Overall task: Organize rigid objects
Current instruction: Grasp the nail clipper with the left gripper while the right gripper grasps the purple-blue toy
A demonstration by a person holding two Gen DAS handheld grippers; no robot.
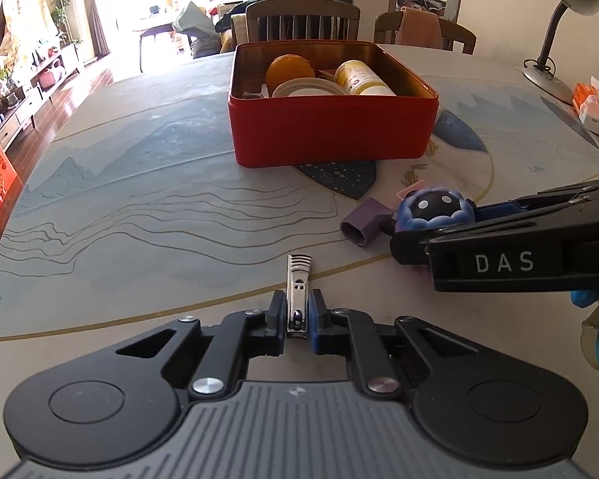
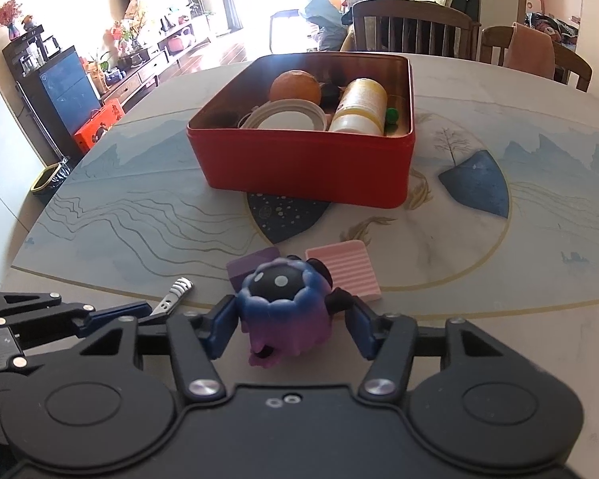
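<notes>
So right up close, my left fingers are clamped tight on a silver nail clipper, which lies flat on the counter with its ridged lever end pointing away from me. Over on the other side, my right fingers sit either side of a little blue-and-purple toy figure with a black dotted face; the left pad looks like it's touching the toy, but the right one seems a bit off it, so I wouldn't call that a grip. Just behind the toy there's a purple block and a pink ribbed block lying on the counter. Farther back sits the red tin box, holding an orange, a white round lid and a yellow-and-white bottle on its side.
</notes>
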